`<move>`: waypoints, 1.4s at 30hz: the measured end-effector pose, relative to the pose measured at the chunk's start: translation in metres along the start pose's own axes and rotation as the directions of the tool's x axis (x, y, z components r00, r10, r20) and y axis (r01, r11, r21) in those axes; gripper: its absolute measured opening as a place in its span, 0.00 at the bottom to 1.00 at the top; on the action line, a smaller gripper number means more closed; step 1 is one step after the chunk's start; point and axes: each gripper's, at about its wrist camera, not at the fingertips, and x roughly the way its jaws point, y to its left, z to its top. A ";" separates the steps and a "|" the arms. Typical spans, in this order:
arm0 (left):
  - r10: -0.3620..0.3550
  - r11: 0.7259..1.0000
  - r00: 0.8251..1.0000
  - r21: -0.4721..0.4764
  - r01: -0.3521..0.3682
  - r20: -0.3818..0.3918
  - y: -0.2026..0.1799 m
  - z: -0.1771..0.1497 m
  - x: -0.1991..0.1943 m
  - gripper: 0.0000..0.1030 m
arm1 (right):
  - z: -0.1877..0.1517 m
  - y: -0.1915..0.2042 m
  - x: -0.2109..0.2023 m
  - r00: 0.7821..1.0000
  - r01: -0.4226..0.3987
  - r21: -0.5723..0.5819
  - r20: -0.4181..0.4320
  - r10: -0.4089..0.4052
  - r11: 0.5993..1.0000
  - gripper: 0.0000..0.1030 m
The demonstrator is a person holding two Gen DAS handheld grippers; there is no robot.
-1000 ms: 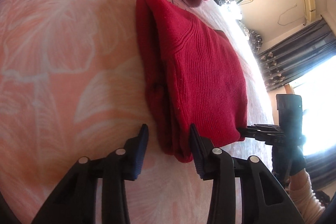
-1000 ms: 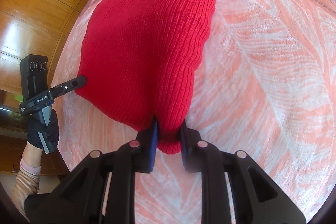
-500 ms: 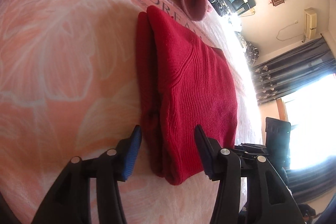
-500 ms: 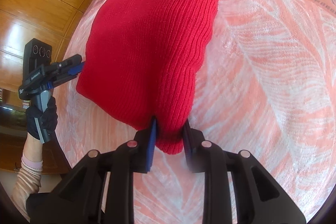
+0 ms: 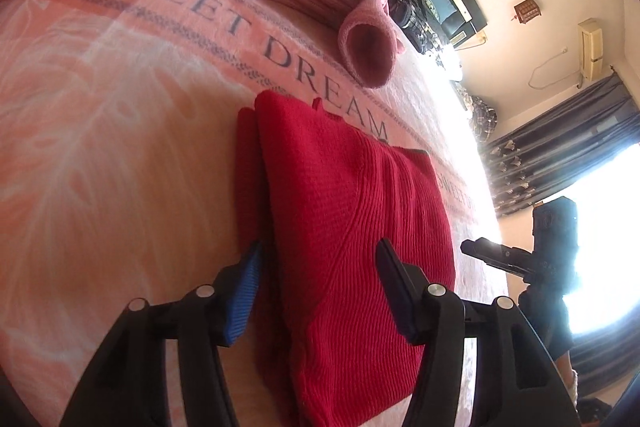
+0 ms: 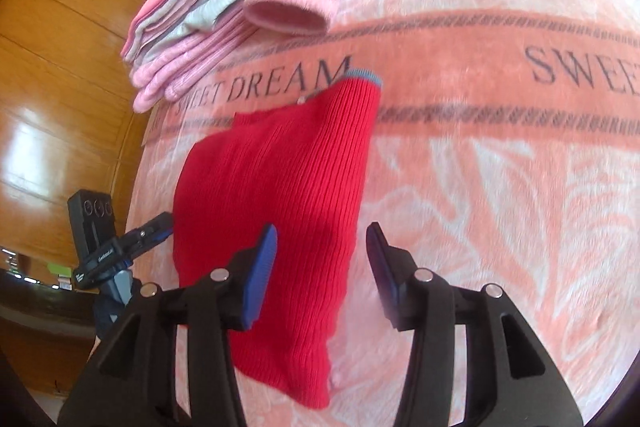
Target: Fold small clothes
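- Both grippers have let go: left gripper (image 5: 318, 291) and right gripper (image 6: 322, 267) hang apart above the folded red sweater (image 6: 276, 195).
- Risk: a finger snags the knit on the bed (image 6: 500, 187), undoing the fold.

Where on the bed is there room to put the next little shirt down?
There is bare blanket on the side of the folded red sweater away from the wooden wall, below the SWEET DREAM lettering. The far edge is crowded: a pile of pink and grey clothes sits there, beyond the lettering.
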 end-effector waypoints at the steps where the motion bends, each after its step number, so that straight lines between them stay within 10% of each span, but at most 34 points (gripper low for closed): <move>1: -0.003 1.000 1.000 -0.010 0.003 0.001 0.003 0.007 0.005 0.56 | 0.012 -0.003 0.006 1.000 0.002 0.013 0.008 -0.002 1.000 0.46; 6: 0.025 0.999 1.000 -0.046 -0.025 0.001 0.014 0.021 0.020 0.55 | 0.045 -0.022 0.044 0.999 -0.036 0.087 -0.015 0.038 0.996 0.42; 11: 0.076 0.997 0.997 0.019 -0.076 0.005 0.007 0.016 0.025 0.56 | 0.052 -0.012 0.057 0.999 0.025 0.010 0.027 -0.025 1.000 0.03; 17: 0.063 0.998 0.998 0.023 -0.063 0.022 0.008 0.012 0.024 0.56 | 0.050 -0.018 0.068 0.995 0.102 0.013 0.012 -0.102 0.995 0.08; 23: -0.013 1.000 0.999 -0.028 0.012 -0.037 0.014 -0.002 -0.005 0.56 | 0.027 -0.013 0.025 1.000 -0.010 -0.008 0.013 0.010 1.000 0.35; 32: -0.132 0.986 0.986 -0.115 0.120 -0.101 0.035 -0.025 0.004 0.61 | -0.057 -0.020 -0.005 0.984 -0.143 -0.035 -0.111 0.138 0.989 0.37; 42: -0.197 0.978 0.972 -0.095 0.185 -0.129 0.017 -0.004 0.044 0.62 | -0.059 -0.026 0.017 0.960 -0.263 0.027 -0.098 0.264 0.965 0.45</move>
